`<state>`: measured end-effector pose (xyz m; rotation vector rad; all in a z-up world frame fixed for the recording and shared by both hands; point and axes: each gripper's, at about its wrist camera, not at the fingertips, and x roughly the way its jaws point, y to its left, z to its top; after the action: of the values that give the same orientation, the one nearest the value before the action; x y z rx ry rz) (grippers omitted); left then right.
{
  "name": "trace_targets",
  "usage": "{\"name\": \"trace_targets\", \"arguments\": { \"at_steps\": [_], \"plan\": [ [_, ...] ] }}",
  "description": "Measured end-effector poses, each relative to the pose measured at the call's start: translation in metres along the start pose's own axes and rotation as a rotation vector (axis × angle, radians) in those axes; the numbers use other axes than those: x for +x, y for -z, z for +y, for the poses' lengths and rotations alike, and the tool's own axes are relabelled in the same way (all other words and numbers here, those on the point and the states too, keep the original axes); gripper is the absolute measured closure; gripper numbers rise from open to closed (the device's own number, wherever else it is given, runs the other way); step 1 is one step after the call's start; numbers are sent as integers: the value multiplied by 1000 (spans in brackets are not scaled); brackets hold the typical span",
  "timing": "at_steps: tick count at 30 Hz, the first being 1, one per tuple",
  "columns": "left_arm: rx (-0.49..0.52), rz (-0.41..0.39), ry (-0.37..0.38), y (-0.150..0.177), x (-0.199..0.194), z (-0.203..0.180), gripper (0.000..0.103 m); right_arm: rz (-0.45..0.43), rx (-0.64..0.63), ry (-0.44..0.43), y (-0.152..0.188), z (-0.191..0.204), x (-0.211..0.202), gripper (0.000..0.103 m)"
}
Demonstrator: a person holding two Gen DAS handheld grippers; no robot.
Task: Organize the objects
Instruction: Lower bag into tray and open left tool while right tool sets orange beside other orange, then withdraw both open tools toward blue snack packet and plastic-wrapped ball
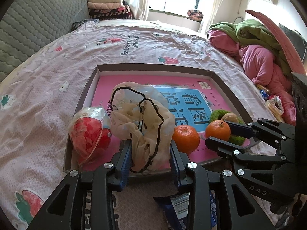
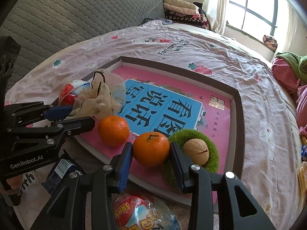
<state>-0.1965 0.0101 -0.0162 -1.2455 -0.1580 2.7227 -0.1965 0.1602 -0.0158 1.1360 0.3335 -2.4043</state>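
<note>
Left wrist view. Nearest you, the left gripper [image 1: 150, 153]: its blue-padded jaws stand at a narrow-to-middling gap on either side of the beige sheer cloth [image 1: 142, 120], a crumpled piece with dark edging. The cloth bunches between the pads and seems lightly caught; you hold it low over the near rim of the tray [image 1: 153, 66], presumably so it settles inside with the rest. Just left of your fingers, the red snack packet [image 1: 90, 134] leans in the tray's near corner. Just right, a loose orange [image 1: 185, 139] lies on the pink book cover [image 1: 122, 80] lining the tray. Further right, the right gripper [image 1: 218, 132] reaches in from the side.

Right wrist view. Nearest you, the right gripper [image 2: 151, 149]: its jaws are narrow and closed around the stemmed orange [image 2: 151, 149], pads against both flanks, the fruit resting on the tray floor. You grip it across its widest part, which keeps a round thing from rolling out. Touching its right side, the green fuzzy ring [image 2: 211, 143] cradles a walnut [image 2: 196, 151], the ring serving as a nest. Left of your fingers sits the loose orange [image 2: 113, 130]; beyond it the left gripper [image 2: 80, 117] holds the cloth. Below, outside the tray, another snack packet [image 2: 142, 212] awaits sorting.
</note>
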Motion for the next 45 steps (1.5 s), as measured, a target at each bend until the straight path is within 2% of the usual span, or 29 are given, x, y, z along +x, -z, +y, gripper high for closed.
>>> {"name": "trace_targets", "arguments": {
  "at_steps": [22, 24, 31, 37, 45],
  "plan": [
    [11, -10, -20, 1, -25, -9, 58, 12, 52, 3, 0, -7, -4, 51],
    [8, -13, -20, 0, -27, -10, 55, 3, 57, -7, 0, -6, -6, 44],
    [6, -23, -22, 0, -37, -11, 54, -60, 43, -9, -4, -6, -21, 38],
    [9, -28, -17, 2, -47, -15, 54, -93, 51, -2, -4, -7, -37, 36],
    [34, -32, -7, 15, -61, -24, 54, -146, 50, 16, 12, 0, -68, 35]
  ]
}}
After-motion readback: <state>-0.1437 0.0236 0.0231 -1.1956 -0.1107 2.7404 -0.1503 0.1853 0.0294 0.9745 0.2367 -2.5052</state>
